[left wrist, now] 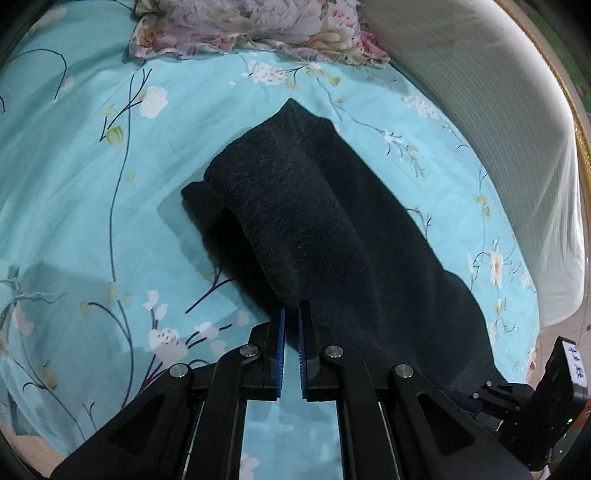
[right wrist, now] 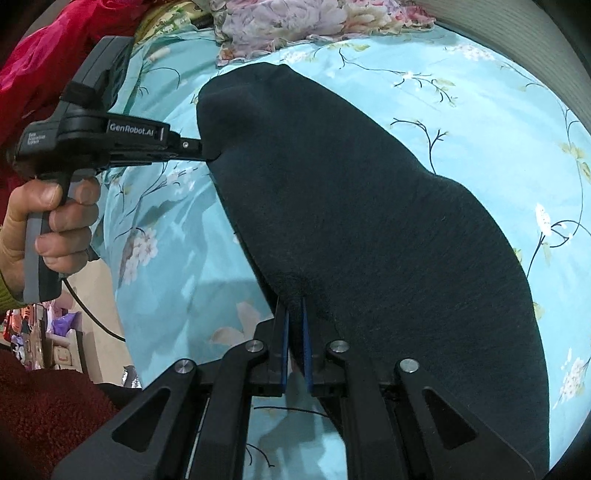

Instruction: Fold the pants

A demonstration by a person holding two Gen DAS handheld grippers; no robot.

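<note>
We see the dark pants spread over the middle of the left wrist view, lying on a bed covered by a turquoise floral sheet. The fabric runs from the upper centre of the frame down to the lower right, and its near edge is lifted off the sheet, with a rolled fold showing at centre left.

Our left tool sits at the bottom centre, its blue-padded fingers nearly together with the near edge of the pants pinched between the tips. In the right wrist view, our right tool at the bottom centre is likewise almost closed, clamping the pants' edge between its pads. There the garment fills the centre and right of the frame, and the left tool appears at the upper left, gripping another point along the same edge, held by our left hand.

A floral pillow lies at the top of the frame, beyond the pants. A white ribbed headboard curves along the upper right.
</note>
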